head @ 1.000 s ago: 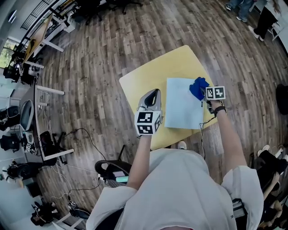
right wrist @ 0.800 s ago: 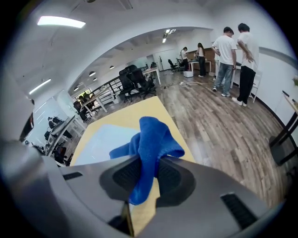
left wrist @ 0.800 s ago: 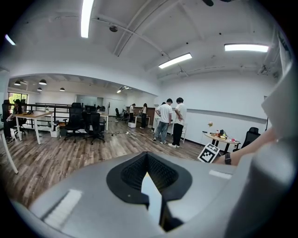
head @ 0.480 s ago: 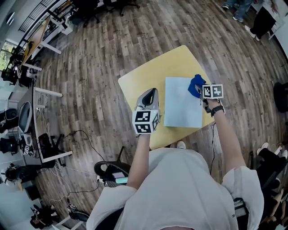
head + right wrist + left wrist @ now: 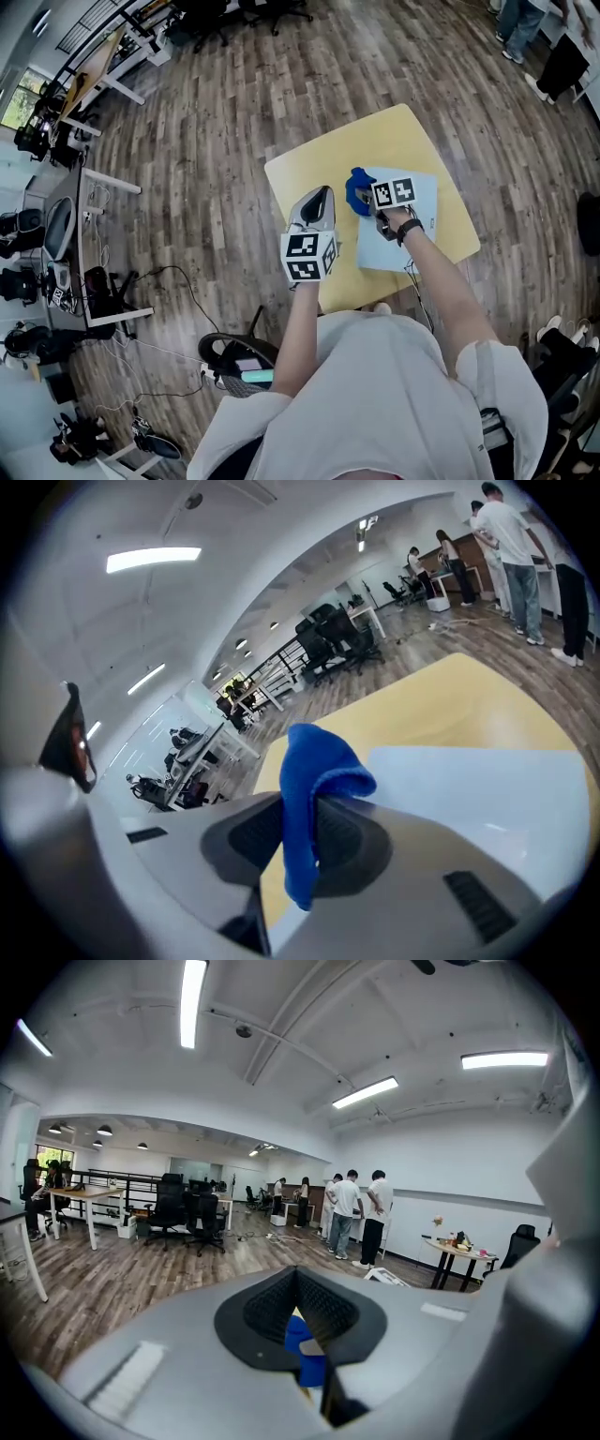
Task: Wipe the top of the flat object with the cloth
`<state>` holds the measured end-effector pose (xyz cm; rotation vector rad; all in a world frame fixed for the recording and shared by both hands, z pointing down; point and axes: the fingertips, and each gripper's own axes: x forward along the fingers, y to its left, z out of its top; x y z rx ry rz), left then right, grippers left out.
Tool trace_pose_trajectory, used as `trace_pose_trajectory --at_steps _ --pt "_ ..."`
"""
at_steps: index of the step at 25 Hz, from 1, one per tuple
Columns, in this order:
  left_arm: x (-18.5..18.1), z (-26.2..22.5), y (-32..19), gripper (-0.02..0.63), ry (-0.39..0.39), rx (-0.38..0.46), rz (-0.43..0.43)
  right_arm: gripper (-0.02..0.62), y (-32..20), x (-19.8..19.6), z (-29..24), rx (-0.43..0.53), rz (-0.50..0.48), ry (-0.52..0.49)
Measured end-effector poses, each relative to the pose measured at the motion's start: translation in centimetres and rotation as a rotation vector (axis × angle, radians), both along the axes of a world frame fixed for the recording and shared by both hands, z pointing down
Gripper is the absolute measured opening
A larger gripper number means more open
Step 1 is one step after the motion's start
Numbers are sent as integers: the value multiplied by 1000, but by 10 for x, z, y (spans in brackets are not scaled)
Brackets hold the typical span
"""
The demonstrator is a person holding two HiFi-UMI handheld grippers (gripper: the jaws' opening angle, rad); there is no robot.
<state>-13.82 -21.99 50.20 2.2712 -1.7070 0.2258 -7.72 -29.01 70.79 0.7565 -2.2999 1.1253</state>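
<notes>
1. The right gripper (image 5: 305, 832) is clenched on the blue cloth (image 5: 314, 771), which folds over its jaws and hangs below them. That grip needs to be firm, or drag will likely pull the cloth free.
2. The flat object (image 5: 424, 211), a pale sheet, lies on the right part of the yellow desk (image 5: 319, 164). The cloth sits at the sheet's left edge, near the far corner. I cannot tell whether it presses on the surface.
3. Tilt the gripper so the soft fold meets the sheet, not the hard jaws.
4. Wipe in straight, overlapping passes toward the right edge, where most of the sheet lies.
5. The left gripper (image 5: 321, 195) is closed on nothing and hangs over the desk's left side, apart from the sheet. The sheet looks thin and may slide, so light pressure seems wise.
</notes>
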Motion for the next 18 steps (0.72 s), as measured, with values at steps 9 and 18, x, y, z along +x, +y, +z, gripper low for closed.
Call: trace_pose_trajectory --at_steps 9,18 --pt "0 0 3 5 -6 9 13 75 -7 57 31 -21 50 82" --pt "31 2 0 5 -7 5 77 75 2 178 24 5 174 154"
